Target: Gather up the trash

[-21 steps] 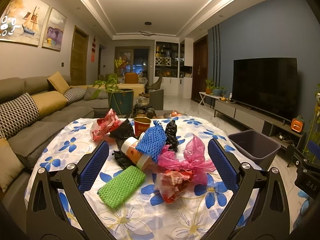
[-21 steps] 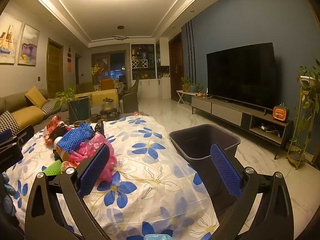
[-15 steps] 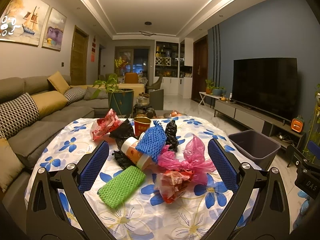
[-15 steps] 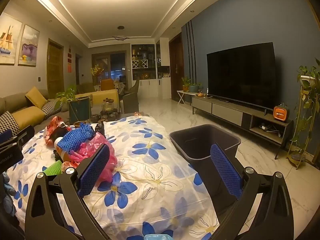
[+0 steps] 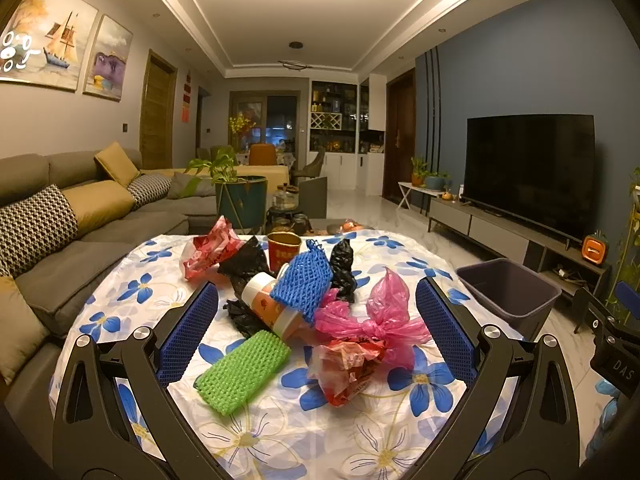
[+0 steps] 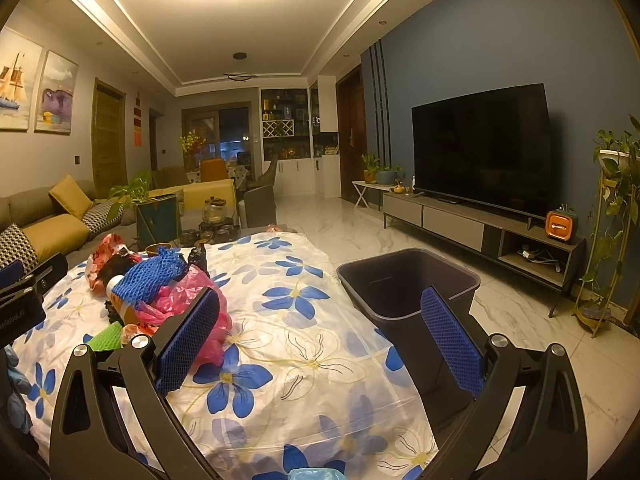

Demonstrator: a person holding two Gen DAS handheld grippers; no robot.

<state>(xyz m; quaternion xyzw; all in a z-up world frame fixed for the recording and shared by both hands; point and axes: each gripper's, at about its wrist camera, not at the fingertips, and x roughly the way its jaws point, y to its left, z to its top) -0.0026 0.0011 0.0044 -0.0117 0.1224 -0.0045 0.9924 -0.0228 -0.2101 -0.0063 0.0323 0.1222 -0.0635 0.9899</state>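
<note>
No movement since before — trash pile (image 5: 304, 312) between wide left jaws, untouched.

Left wrist view: looks forward along the left tool (image 5: 316, 332) from the near edge of the table (image 5: 280, 432), low and close, facing the trash pile (image 5: 304, 300) head-on; sofa (image 5: 80, 240) at left, bin (image 5: 508, 292) at right. Right wrist view: same heading along the right tool (image 6: 320, 340), set further right; bin (image 6: 408, 284) ahead, pile (image 6: 160, 288) off left. Shared: pile, bin, flowered tablecloth (image 6: 300, 320), TV (image 6: 480, 148). Each view catches the other tool at its edge.
</note>
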